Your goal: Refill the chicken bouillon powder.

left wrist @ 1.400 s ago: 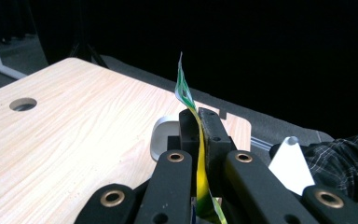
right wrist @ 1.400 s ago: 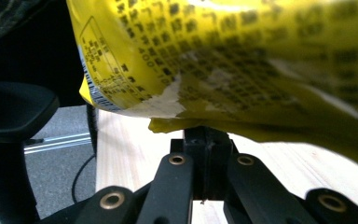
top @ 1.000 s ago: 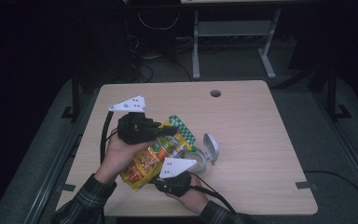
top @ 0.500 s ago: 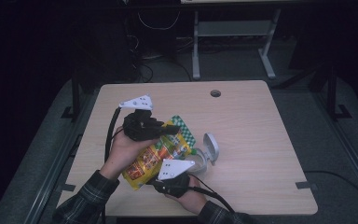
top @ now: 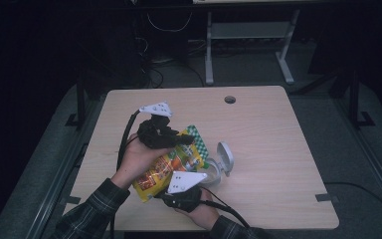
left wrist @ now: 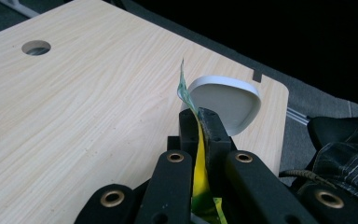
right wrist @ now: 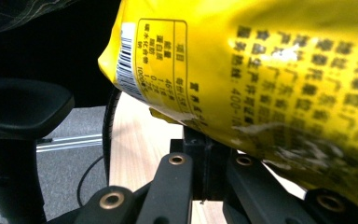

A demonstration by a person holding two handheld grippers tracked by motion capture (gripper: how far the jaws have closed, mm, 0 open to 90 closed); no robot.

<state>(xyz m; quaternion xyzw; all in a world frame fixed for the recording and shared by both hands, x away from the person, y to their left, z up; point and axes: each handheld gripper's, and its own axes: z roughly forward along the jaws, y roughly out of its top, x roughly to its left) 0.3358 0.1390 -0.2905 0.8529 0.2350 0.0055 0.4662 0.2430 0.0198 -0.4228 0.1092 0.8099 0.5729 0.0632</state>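
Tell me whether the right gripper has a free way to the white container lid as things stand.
Probably not: the right gripper is shut on the yellow snack bag, which lies between it and the white lid.

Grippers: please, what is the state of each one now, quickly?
Left gripper: shut on the top edge of the yellow plastic snack bag.
Right gripper: shut on the snack bag's bottom seam.

The room was dim; only the table caught soft overhead light, and the floor around it fell to black. Up close the yellow bag showed glare, its print blurred and unfocused. Jaws cast faint shadows; the high view looked grainy.
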